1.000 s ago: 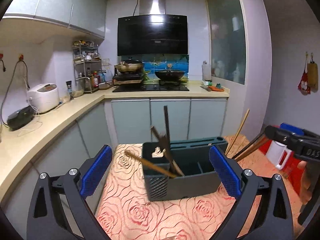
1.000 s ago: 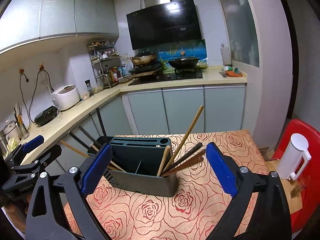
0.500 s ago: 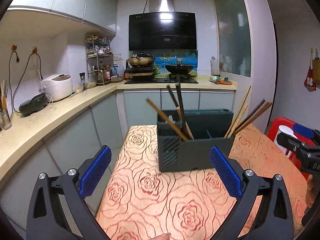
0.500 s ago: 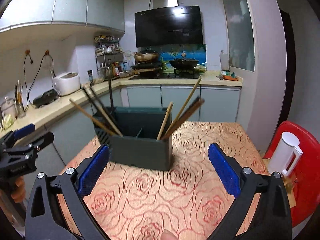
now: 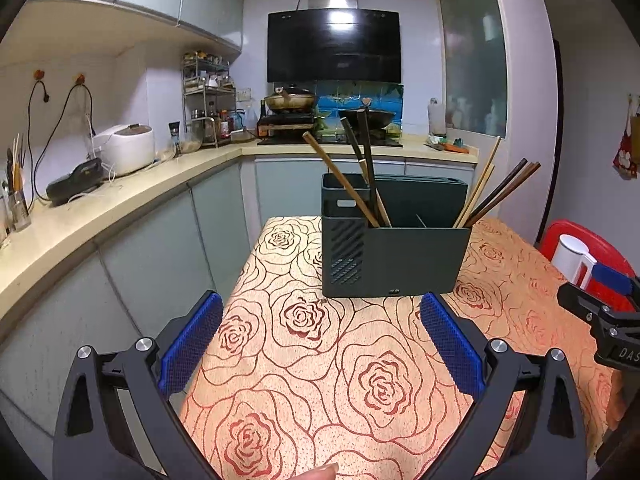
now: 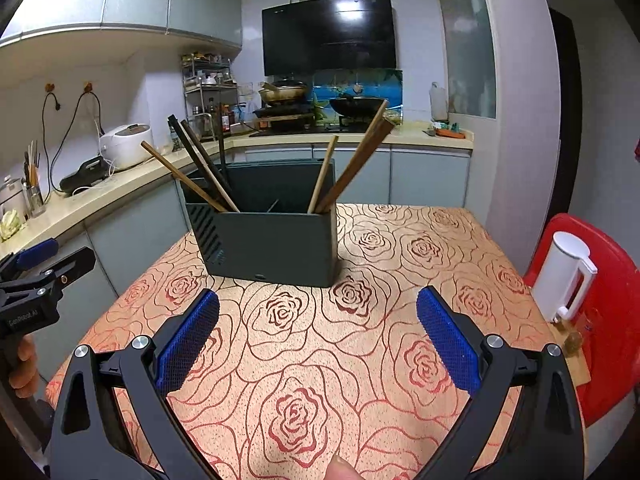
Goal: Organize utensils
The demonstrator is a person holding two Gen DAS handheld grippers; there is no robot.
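A dark green utensil holder [image 5: 394, 240] stands on the rose-patterned table [image 5: 320, 380]; it also shows in the right wrist view [image 6: 272, 236]. Several chopsticks lean out of its left end [image 5: 344, 180] and its right end [image 5: 496, 192]. In the right wrist view they lean left [image 6: 192, 172] and right [image 6: 352, 168]. My left gripper [image 5: 320, 344] is open and empty, low over the table in front of the holder. My right gripper [image 6: 318, 340] is open and empty, likewise short of the holder.
A white kettle [image 6: 568, 276] sits on a red stool [image 6: 612, 320] right of the table. A kitchen counter [image 5: 80, 224] with a rice cooker [image 5: 126, 148] runs along the left. The stove with pans [image 5: 328, 116] is at the back.
Both grippers have pulled back and dropped lower, away from the holder, which now appears farther off and more from the side. Both stay open and empty.
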